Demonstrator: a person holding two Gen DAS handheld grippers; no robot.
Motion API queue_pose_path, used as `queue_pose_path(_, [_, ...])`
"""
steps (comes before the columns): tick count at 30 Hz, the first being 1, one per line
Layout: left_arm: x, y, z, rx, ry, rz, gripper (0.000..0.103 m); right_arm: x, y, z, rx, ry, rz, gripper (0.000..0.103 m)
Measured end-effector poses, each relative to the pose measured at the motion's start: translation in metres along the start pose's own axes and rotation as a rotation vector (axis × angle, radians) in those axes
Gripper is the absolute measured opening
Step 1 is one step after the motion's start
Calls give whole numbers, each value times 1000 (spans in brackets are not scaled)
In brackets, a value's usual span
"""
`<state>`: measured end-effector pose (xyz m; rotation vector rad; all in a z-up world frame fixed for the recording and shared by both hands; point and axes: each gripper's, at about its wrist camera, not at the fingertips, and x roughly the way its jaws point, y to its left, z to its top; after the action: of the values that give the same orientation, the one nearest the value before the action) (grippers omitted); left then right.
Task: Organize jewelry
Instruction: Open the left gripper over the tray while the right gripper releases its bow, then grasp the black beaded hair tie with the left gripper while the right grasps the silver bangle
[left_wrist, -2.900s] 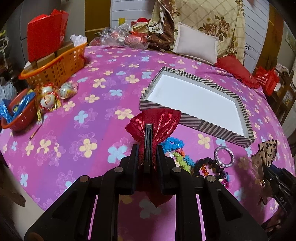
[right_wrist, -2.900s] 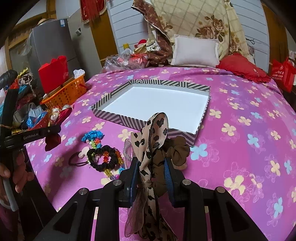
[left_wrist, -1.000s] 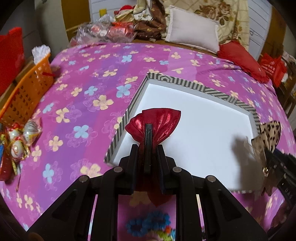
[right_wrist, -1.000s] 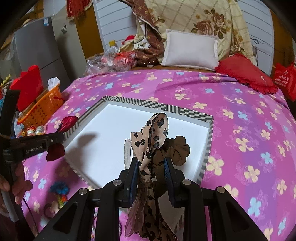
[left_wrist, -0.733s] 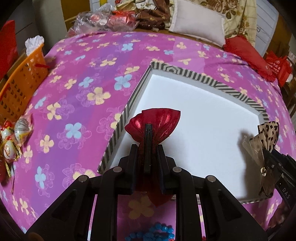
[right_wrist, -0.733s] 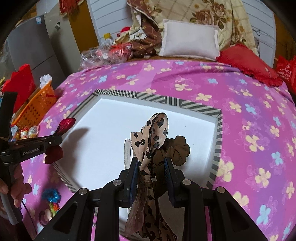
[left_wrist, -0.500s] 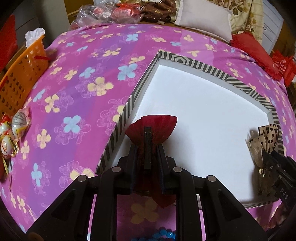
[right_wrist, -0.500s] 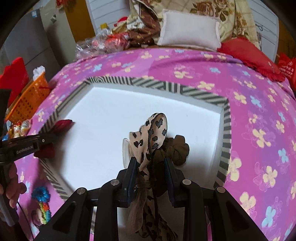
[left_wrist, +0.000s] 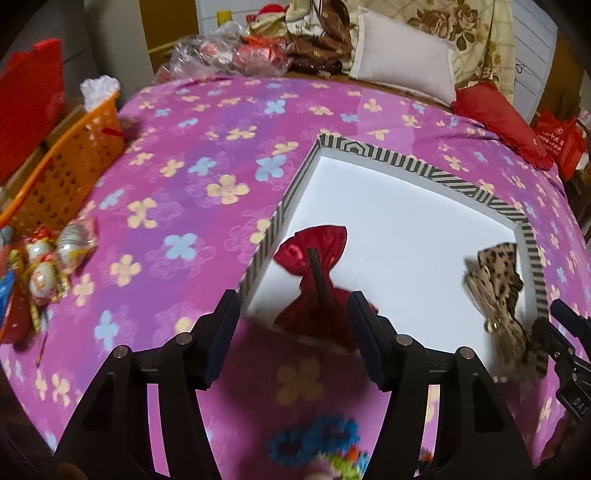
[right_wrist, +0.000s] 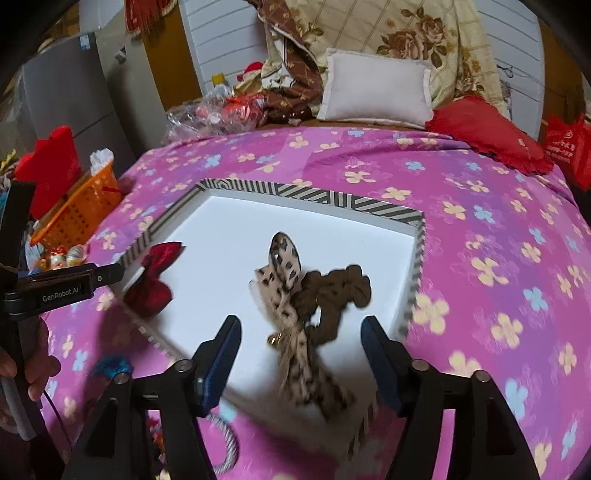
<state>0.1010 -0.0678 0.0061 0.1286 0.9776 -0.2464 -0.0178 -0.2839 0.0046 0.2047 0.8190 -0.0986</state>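
A striped-rim white tray (left_wrist: 406, 166) lies on the pink flowered cloth; it also shows in the right wrist view (right_wrist: 314, 194). My left gripper (left_wrist: 295, 332) is open, and the red shiny bow (left_wrist: 314, 280) lies free at the tray's near left edge, also seen in the right wrist view (right_wrist: 155, 280). My right gripper (right_wrist: 299, 362) is open, and the leopard-print bow (right_wrist: 288, 295) with a brown scrunchie (right_wrist: 332, 295) lies on the tray's near right part. The leopard bow also shows in the left wrist view (left_wrist: 495, 291).
Blue and green beaded bands (left_wrist: 317, 443) lie on the cloth near me. An orange basket (left_wrist: 62, 162) and wrapped eggs (left_wrist: 55, 254) stand at the left. Pillows (right_wrist: 373, 92) and bags line the back. A striped ring (right_wrist: 225, 443) lies near the tray's front.
Both grippers have opened and let go: the red bow and the leopard bow with scrunchie have dropped into the tray. Both grippers have drawn back a little.
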Motion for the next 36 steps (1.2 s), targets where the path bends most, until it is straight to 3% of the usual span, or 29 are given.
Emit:
queue_pose_path(8, [-42,-2,-48,5,-54,24,60,-38,16,-37,9,-24,5,73])
queue_pose_path(20, [-74,-3,-107,12,-74,28,60,-67,40,-83,-13,-35,45,73])
queue_pose_path(36, [-74,5,-138,-1,-37,33,60,-66,48,-102,-36,12,53,73])
